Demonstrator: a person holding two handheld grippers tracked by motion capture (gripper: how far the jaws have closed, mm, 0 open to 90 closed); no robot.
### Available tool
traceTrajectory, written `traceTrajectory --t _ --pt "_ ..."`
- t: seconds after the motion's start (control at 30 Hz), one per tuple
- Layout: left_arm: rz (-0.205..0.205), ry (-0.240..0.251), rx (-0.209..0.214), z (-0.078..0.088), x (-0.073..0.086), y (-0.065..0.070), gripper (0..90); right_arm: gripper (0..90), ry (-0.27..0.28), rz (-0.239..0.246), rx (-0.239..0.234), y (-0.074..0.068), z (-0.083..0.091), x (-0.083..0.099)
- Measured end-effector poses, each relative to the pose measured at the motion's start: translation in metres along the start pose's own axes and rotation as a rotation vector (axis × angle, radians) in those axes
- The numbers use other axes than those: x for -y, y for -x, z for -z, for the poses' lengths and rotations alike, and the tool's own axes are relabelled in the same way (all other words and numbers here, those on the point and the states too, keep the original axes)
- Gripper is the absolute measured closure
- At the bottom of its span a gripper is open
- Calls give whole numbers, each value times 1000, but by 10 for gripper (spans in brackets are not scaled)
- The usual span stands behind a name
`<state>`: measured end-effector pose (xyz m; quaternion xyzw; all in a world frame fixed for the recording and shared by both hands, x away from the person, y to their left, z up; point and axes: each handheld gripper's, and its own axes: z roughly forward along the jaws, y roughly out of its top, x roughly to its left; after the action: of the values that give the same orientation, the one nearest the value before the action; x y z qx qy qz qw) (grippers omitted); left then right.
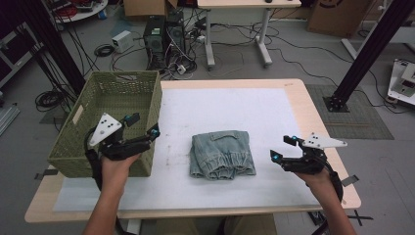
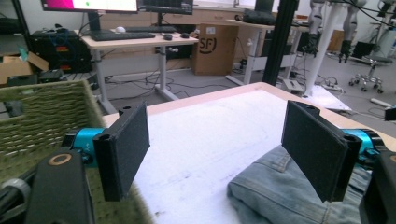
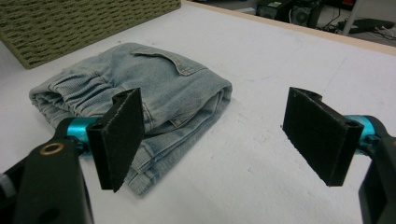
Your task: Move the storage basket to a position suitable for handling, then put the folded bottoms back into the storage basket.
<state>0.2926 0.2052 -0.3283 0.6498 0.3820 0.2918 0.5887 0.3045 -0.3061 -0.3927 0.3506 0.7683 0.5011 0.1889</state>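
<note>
Your left gripper (image 1: pixel 143 125) sits at the near right corner of the green woven basket (image 1: pixel 88 142) and your right gripper (image 1: pixel 283 148) at the table's near right, both with jaws spread wide and holding nothing. Between them, mid-table on the white mat (image 1: pixel 230 110), lies the folded denim garment (image 1: pixel 222 154), apart from both grippers. The basket stands at the left edge, reaching toward the far side.

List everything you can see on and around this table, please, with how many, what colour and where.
folded jeans: one, light blue, middle of the white mat
basket: one, green woven, left end of the table
white mat: one, covers most of the table top
table: one, pale wood, centre of the room
computer towers: two, black, on the floor behind the table
left gripper: one, black with blue tips, jaws open, by the basket
right gripper: one, black with blue tips, jaws open, right of the jeans
</note>
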Motion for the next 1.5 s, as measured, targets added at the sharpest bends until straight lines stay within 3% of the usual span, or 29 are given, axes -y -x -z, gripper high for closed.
traceTrajectory --t 0.4,0.9,1.13,1.5 --pt "-7 -23 53 -26 10 25 234 212 -1 1 -5 4 2 0" --pt "10 -65 109 -42 20 45 234 213 4 6 0 1 4 2" --pt "30 -109 135 -59 37 61 234 212 1 14 -14 -2 4 4" --pt "31 -225 91 -94 61 72 234 213 5 14 -16 -2 8 6"
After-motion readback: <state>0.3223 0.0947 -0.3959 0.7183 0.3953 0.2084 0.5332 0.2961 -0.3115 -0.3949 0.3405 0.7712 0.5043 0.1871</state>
